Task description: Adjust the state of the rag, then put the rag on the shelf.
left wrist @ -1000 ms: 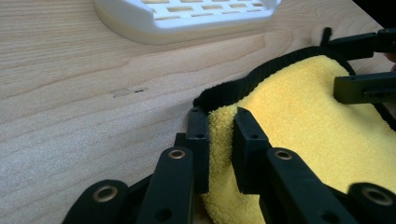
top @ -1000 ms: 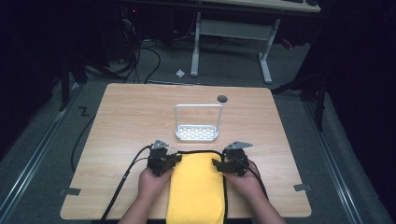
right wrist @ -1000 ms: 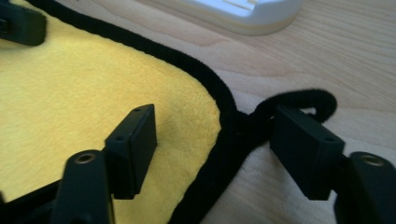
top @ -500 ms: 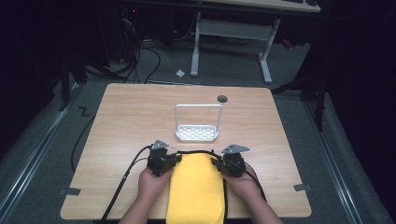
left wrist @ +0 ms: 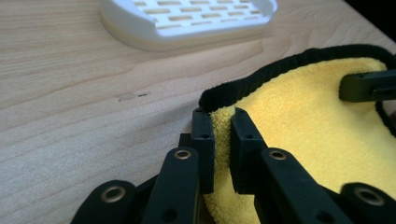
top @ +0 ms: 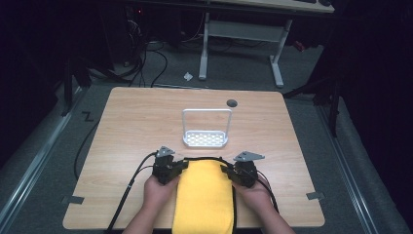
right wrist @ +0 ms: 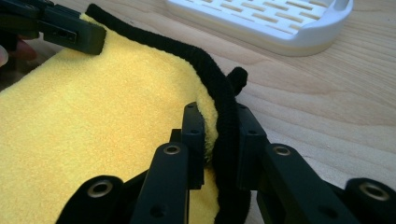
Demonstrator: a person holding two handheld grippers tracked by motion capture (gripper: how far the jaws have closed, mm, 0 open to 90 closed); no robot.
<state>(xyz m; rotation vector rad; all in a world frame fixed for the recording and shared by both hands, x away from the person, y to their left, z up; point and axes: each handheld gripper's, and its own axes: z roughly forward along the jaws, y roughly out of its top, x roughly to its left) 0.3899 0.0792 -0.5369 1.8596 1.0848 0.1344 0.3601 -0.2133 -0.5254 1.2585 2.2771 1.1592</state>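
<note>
A yellow cloth (top: 204,195) with a black edge lies at the table's near side between both hands. My left gripper (top: 182,165) is at its far left corner. In the left gripper view the left gripper (left wrist: 222,114) is shut on the yellow cloth (left wrist: 299,121), its jaws having just tightened. My right gripper (top: 226,170) is at the far right corner. In the right gripper view the right gripper (right wrist: 217,109) has just been closing, and its pads press on the black hem of the cloth (right wrist: 107,107).
A white slotted rack (top: 205,139) with a wire handle stands just beyond the cloth on the wooden table (top: 136,126). A round dark hole (top: 232,103) marks the far edge. Black cables trail off the near left side.
The right gripper's jaws have come together on the cloth's far right corner. Both hands have stayed about where they were.
</note>
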